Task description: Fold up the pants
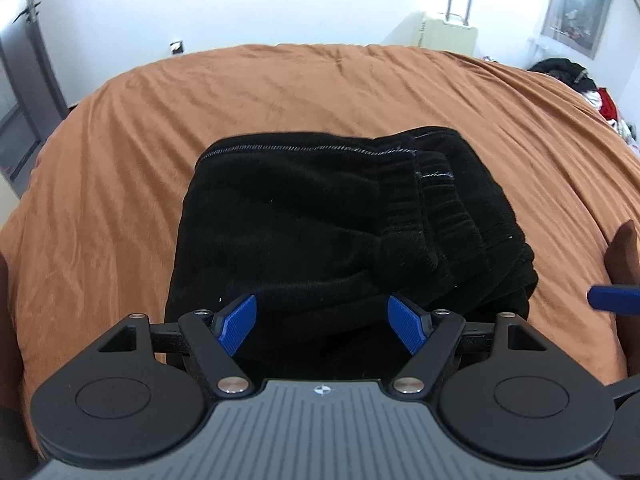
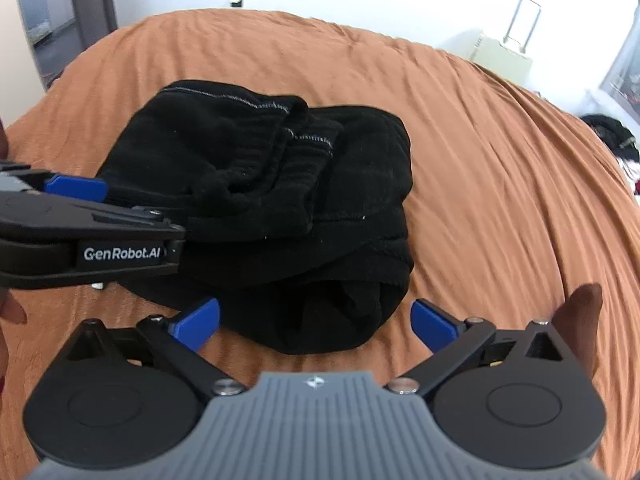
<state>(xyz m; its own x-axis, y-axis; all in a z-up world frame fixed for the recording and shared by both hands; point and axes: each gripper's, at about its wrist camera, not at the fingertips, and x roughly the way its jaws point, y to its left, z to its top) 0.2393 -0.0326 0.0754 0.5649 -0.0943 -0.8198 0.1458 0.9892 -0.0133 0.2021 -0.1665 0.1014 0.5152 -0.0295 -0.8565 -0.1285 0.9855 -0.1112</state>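
The black pants (image 1: 320, 220) lie folded into a thick bundle on the orange bed cover (image 1: 120, 160), waistband stitching along the far edge. My left gripper (image 1: 322, 314) hovers over the bundle's near edge, jaws open with no cloth pinched between the blue pads. In the right wrist view the same bundle (image 2: 280, 184) sits left of centre. My right gripper (image 2: 316, 318) is open just above its near right corner and holds nothing. A blue finger of the left gripper (image 2: 76, 186) reaches in from the left over the pants. One blue finger of the right gripper (image 1: 612, 294) shows at the right edge.
The bed cover (image 2: 480, 200) spreads wide around the bundle. A pale suitcase (image 1: 448, 32) stands by the far wall, and a heap of clothes (image 1: 568, 74) lies off the bed at far right. A thumb (image 2: 580, 308) rests on the right gripper.
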